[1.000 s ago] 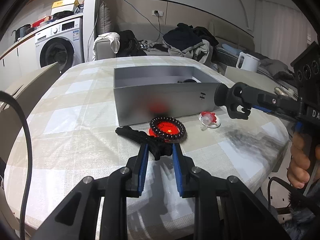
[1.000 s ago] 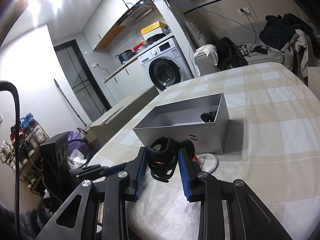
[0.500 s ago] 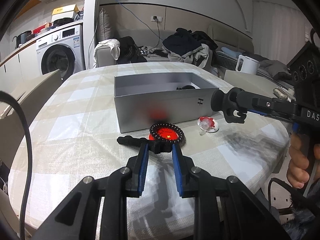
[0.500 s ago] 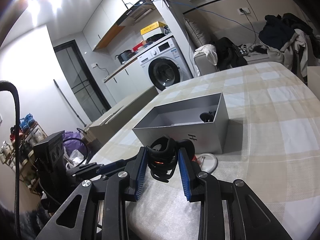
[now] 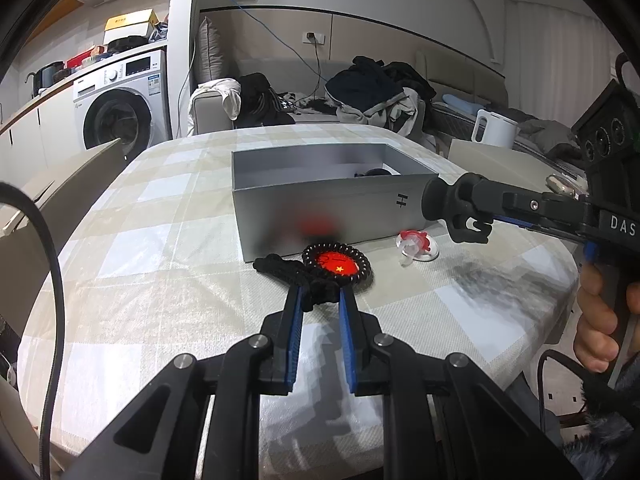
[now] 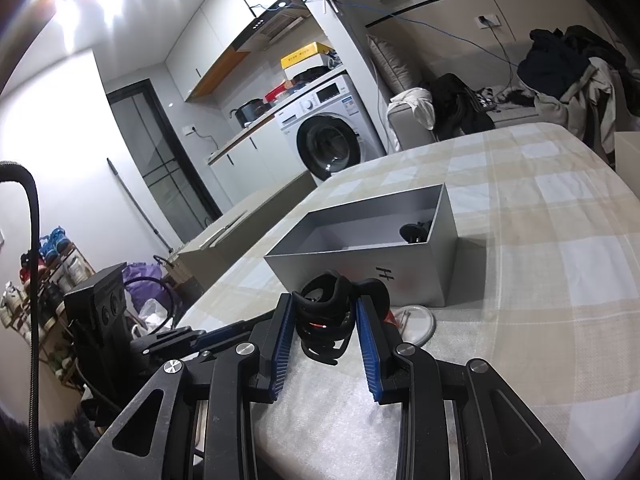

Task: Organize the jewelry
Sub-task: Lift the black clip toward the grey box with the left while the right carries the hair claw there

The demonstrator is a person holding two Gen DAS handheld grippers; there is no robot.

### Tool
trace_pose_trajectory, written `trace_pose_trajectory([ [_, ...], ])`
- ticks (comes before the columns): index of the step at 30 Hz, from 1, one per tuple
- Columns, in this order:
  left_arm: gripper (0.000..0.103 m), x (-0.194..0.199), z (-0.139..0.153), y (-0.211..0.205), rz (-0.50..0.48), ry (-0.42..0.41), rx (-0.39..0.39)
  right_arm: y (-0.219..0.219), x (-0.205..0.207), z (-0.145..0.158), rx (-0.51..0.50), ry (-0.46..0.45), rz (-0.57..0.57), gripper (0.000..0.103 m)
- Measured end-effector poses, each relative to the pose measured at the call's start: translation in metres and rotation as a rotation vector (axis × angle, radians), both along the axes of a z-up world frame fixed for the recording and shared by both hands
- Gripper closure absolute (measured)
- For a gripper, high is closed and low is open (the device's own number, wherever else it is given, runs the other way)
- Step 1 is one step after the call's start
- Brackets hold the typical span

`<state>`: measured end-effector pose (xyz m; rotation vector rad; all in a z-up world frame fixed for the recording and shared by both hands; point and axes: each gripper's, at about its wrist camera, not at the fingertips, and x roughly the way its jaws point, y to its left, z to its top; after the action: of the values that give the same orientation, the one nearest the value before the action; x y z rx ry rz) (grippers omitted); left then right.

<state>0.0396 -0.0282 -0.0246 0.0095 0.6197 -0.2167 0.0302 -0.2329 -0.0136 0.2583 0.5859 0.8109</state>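
On the checked tablecloth, my left gripper (image 5: 320,300) is closing its blue pads on one end of a black braided bracelet (image 5: 280,268), and they press on it. Beside that lies a dark bead bracelet (image 5: 366,270) ringing a red badge (image 5: 336,266), just in front of the open grey box (image 5: 320,204). A small dark item (image 6: 416,232) sits in the box's far corner. My right gripper (image 6: 324,304) is shut on a black looped band (image 6: 324,322), held above the table near the box's front right corner (image 5: 420,188).
A red and clear plastic piece (image 5: 416,244) lies right of the badge. A person's hand (image 5: 596,320) holds the right gripper's handle. A washing machine (image 5: 120,112), a sofa piled with clothes (image 5: 372,92) and a white kettle (image 5: 496,130) stand beyond the table.
The left pads have drawn closer together onto the braided bracelet, whose free end has swung from slanting to nearly level. The right gripper and its band have not moved.
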Motion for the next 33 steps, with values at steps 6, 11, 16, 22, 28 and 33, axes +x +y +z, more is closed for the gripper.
trace_pose_trajectory([
  [6,0.09,-0.006,0.001,0.001,0.003,-0.012,0.002,0.0,-0.001,0.0,0.001,0.0,0.001,0.073],
  [11,0.09,-0.008,0.003,0.0,0.0,-0.033,0.005,0.001,-0.001,0.0,0.0,0.0,0.001,0.073],
  [16,0.09,-0.01,0.005,0.002,-0.003,-0.05,-0.002,0.001,-0.001,0.001,0.001,0.0,0.0,0.073],
  [22,0.09,-0.012,0.01,0.003,-0.006,-0.079,-0.021,0.001,-0.001,0.001,0.002,-0.001,0.001,0.073],
  [28,0.09,-0.013,0.019,0.006,-0.002,-0.117,-0.039,0.001,-0.002,0.003,0.009,-0.003,0.0,0.073],
  [33,0.09,-0.006,0.027,0.007,-0.006,-0.134,-0.06,0.0,-0.001,0.007,0.019,-0.007,-0.003,0.073],
])
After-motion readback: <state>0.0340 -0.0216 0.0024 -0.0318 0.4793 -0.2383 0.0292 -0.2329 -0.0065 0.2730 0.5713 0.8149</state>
